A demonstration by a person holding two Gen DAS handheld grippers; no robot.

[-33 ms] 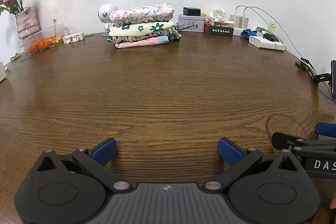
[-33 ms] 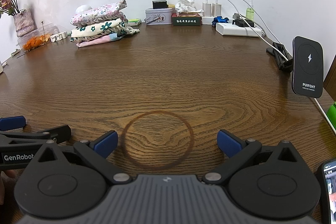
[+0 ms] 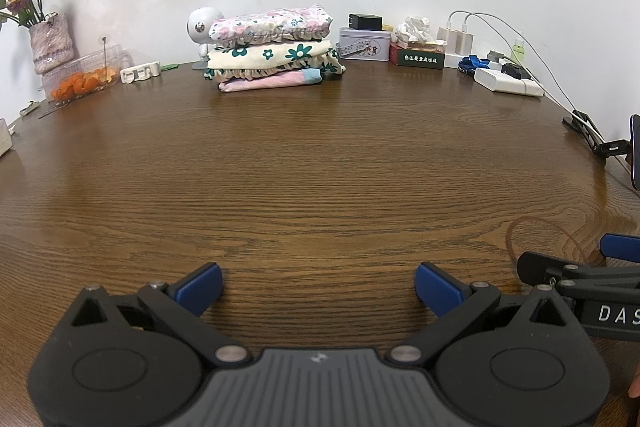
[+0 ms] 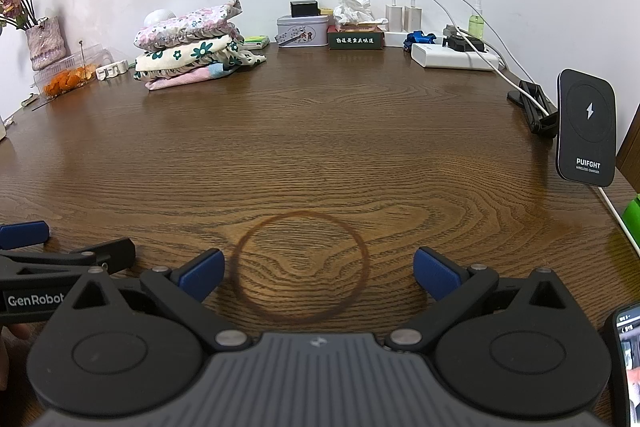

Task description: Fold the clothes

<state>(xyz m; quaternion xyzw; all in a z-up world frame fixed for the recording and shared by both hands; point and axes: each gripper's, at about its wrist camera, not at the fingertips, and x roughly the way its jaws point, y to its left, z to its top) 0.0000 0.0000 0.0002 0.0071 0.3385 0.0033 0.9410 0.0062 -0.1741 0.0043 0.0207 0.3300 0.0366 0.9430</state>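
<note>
Both tools sit low at the near edge of the worktop (image 4: pixel 320 131), side by side, and neither grips anything: the left tool (image 3: pixel 318 289) has its blue pads spread wide over bare wood, and the right tool (image 4: pixel 318 275) is just as wide, straddling a dark ring stain (image 4: pixel 298 265). The task's clothes are a stack of folded clothes (image 3: pixel 272 53), three floral and pink pieces piled neatly, well beyond the ring stain against the back wall and to its left. With no loose garment in sight, this looks like a pause between pieces, or the end of the job; a next move would first call for an unfolded item to be brought in over the ring stain. Readable writing: "GenRobot" on the left tool's side in the right wrist view, "DAS" on the right tool in the left wrist view, and "PUIFGHT WIRELESS CHARGER" on the charger stand (image 4: pixel 587 127), right of the ring stain.
</note>
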